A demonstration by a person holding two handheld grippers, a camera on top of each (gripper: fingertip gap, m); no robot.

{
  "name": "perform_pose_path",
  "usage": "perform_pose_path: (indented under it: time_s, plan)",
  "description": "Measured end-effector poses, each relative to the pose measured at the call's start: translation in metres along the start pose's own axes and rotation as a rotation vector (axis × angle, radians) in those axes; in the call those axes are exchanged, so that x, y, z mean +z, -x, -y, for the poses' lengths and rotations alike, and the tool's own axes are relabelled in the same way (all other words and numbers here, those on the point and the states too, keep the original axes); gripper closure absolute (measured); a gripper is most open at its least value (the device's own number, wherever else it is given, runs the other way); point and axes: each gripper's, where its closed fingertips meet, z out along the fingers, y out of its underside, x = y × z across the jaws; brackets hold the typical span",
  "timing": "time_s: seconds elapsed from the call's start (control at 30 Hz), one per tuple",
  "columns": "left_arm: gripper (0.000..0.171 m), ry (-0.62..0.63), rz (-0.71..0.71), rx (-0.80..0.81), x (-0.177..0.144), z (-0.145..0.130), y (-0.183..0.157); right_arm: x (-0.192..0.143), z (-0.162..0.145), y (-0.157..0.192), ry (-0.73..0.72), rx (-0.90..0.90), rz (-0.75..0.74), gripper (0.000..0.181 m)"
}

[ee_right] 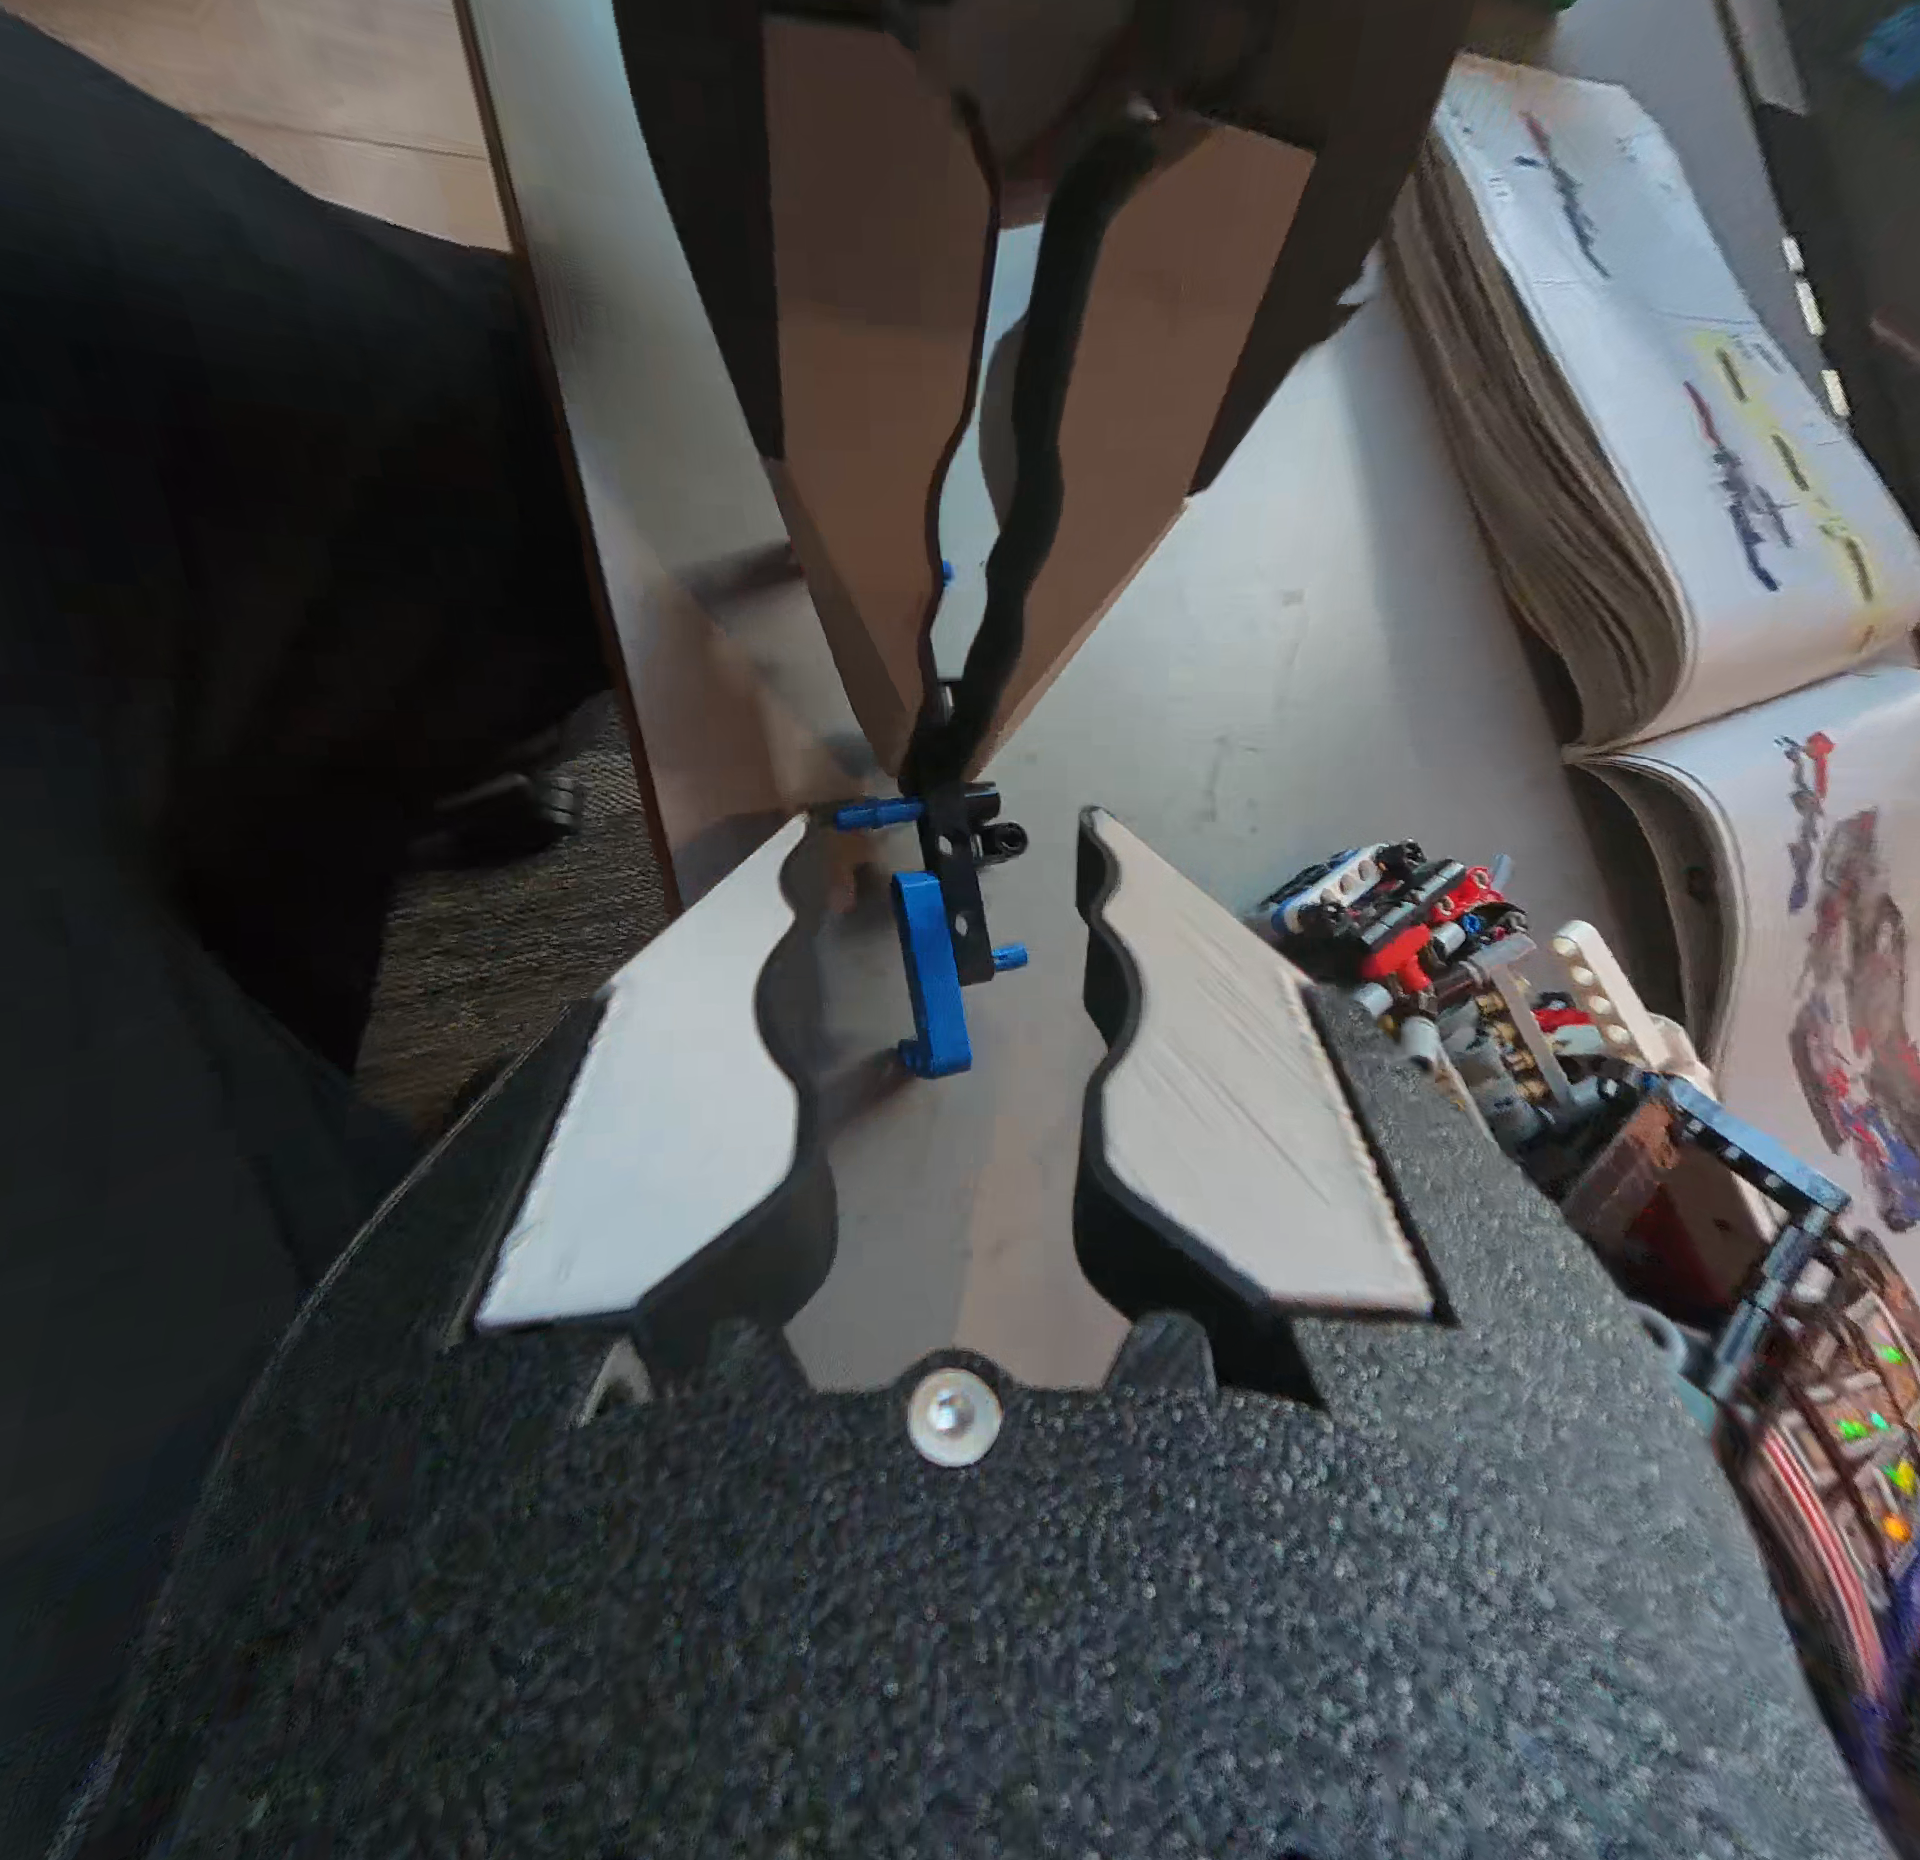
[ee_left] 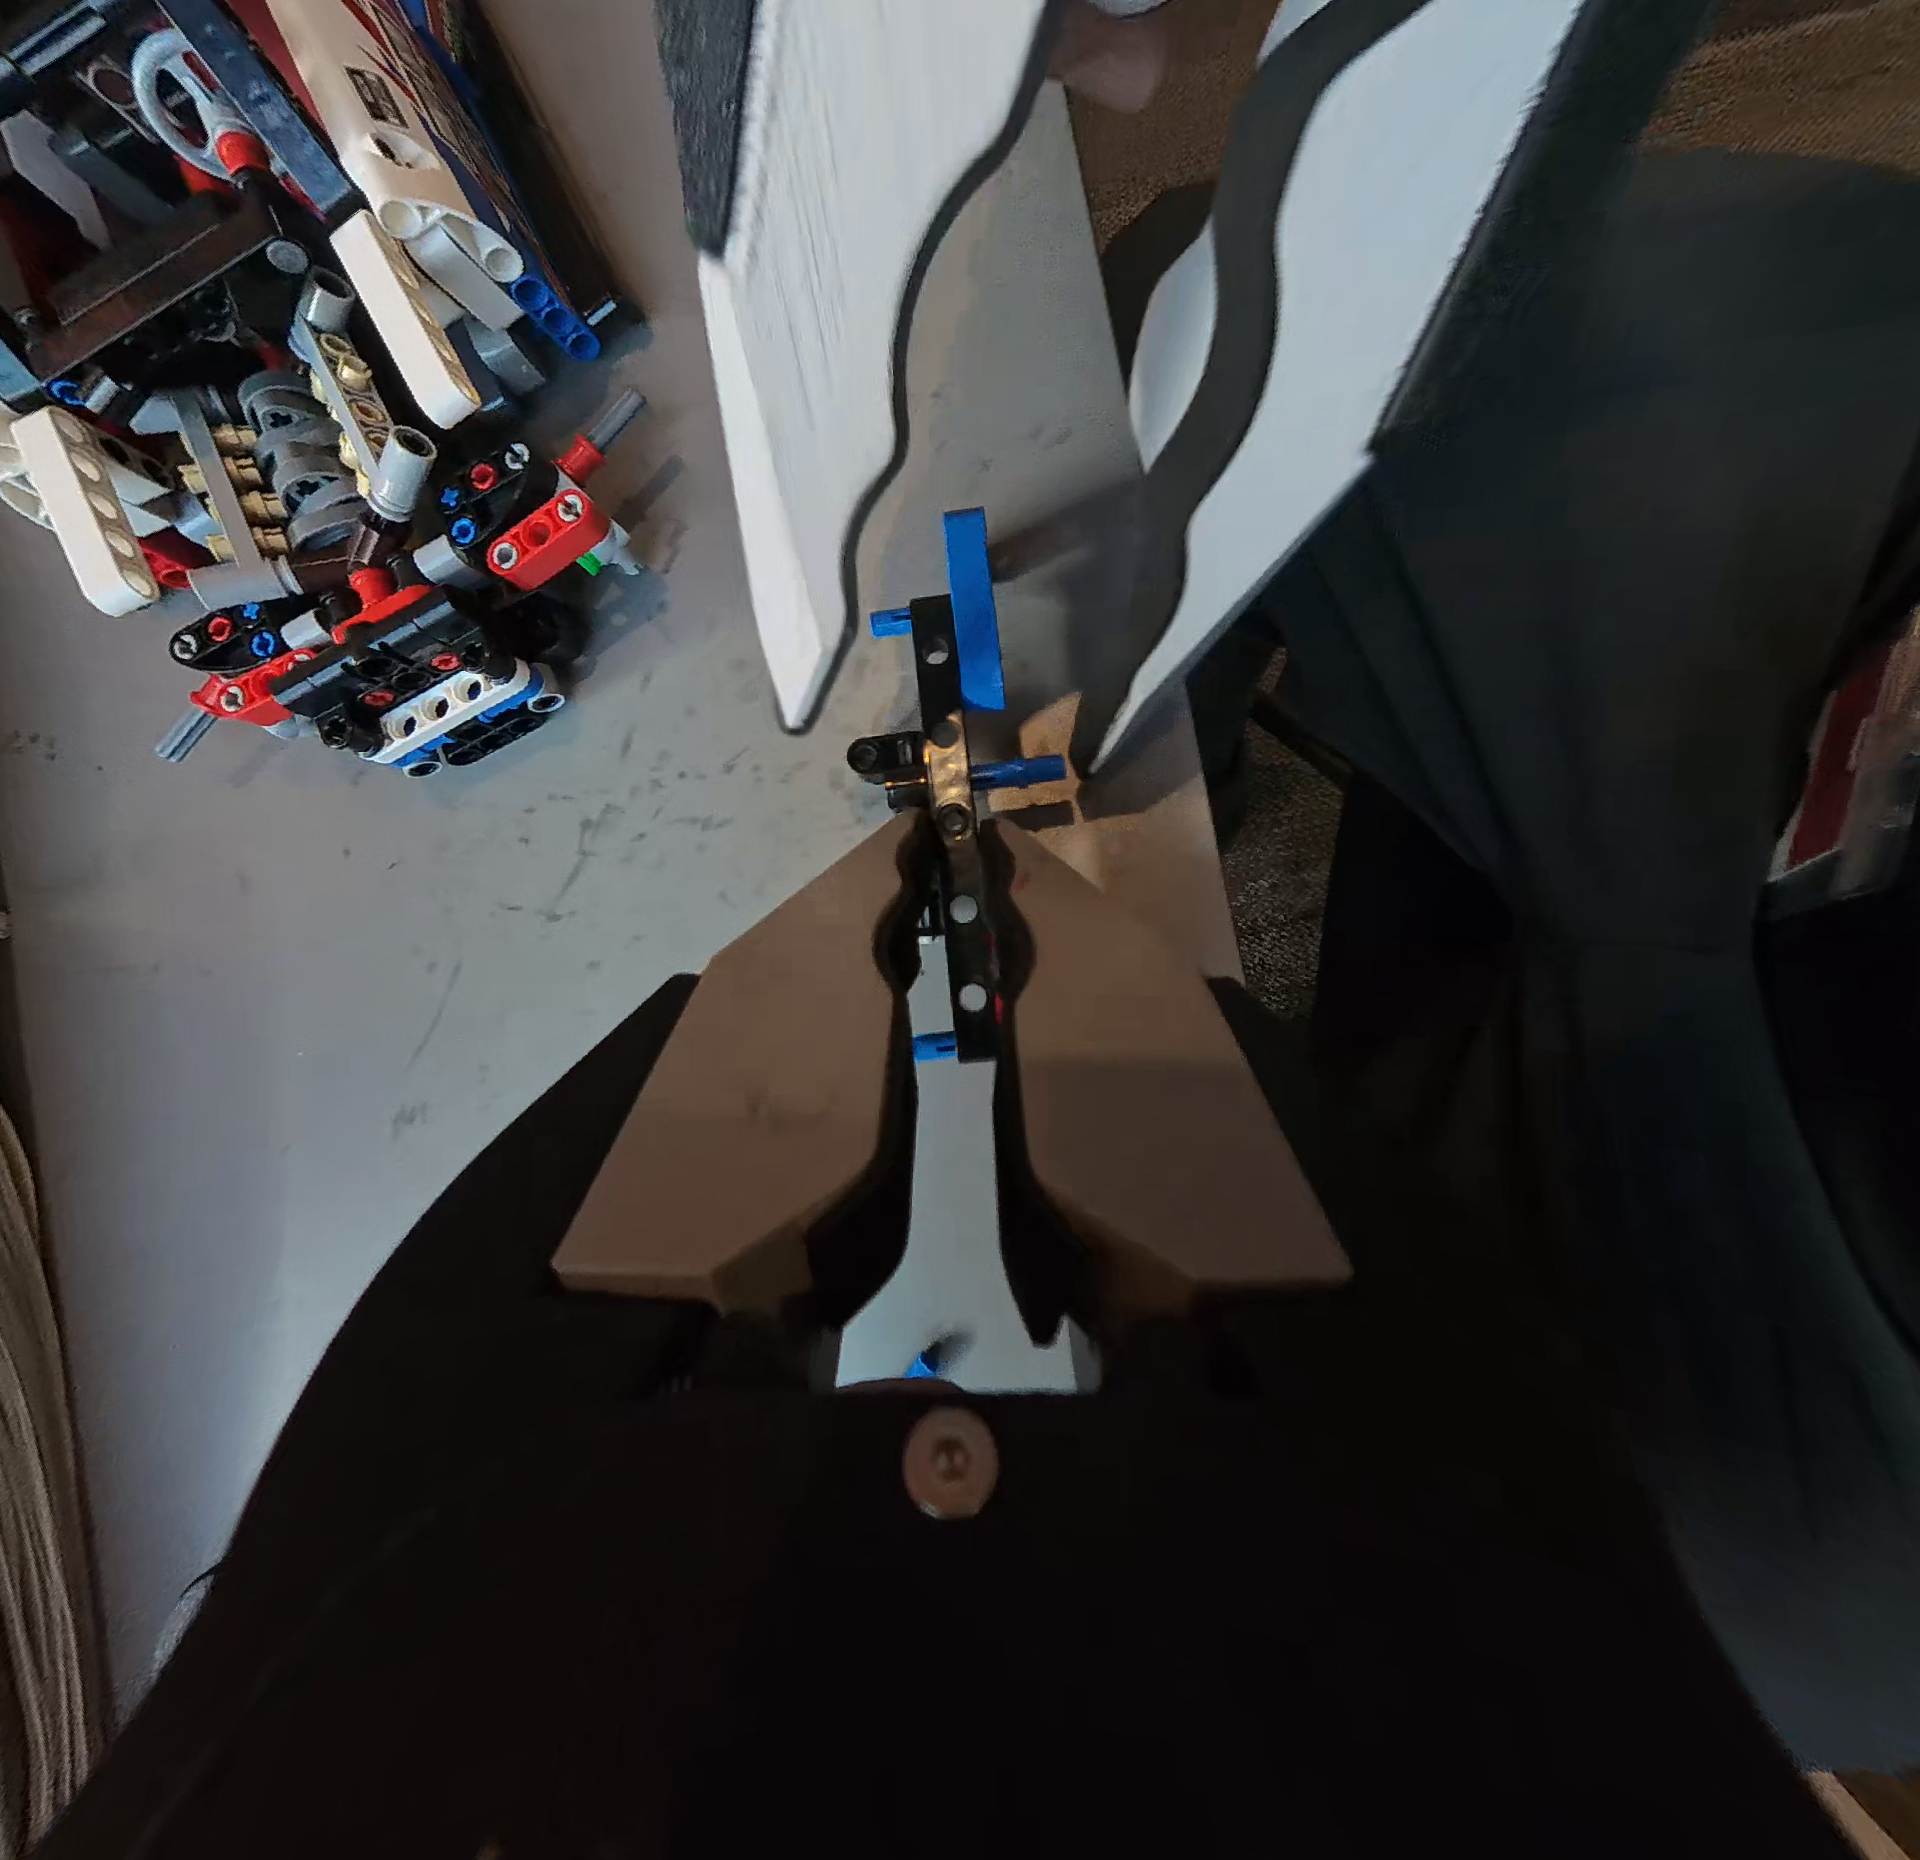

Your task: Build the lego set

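Clamping the black beam (ee_left: pixel 961 937) between my left claw (ee_left: pixel 951 834), I had it pinched along its lower holes, the tan fingers (ee_left: pixel 790 1104) closed flat on its sides, while the upper end stuck out past the tips with a blue part (ee_left: pixel 971 615) and blue pins (ee_left: pixel 1023 768) on it. It judged as a light, stiff plastic piece, smooth enough to twist in a loose grip, and the pinned joints looked like the weak points, so holding the beam by its flat faces rather than by the pins seemed right; the blue part was best taken across its broad sides.

My right claw (ee_right: pixel 945 854) stood released, its white fingers (ee_right: pixel 675 1062) spread wide on either side of the blue part, touching nothing that I could tell, pointing head-on at the left claw so the two faced each other tip to tip above the near edge of the bench (ee_left: pixel 312 979).

Farther out toward the middle of the bench lay the half-built model (ee_left: pixel 343 522) of red, white, black and blue pieces, and beyond it, nearer the far side, the open instruction book (ee_right: pixel 1621 439)
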Motion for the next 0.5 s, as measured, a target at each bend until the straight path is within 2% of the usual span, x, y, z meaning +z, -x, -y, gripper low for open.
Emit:
perform_pose_path:
  time_s: [0.17, 0.5]
  plan:
    - [0.166, -0.027, -0.009, -0.007, -0.0008, -0.0003, -0.0007, 0.0065, 0.0011, 0.0070, -0.058, 0.014, 0.137, 0.145]
    - [0.166, -0.040, -0.032, -0.019, -0.0008, 0.0002, -0.0008, 0.0099, 0.0012, 0.0115, -0.114, 0.046, 0.264, 0.147]
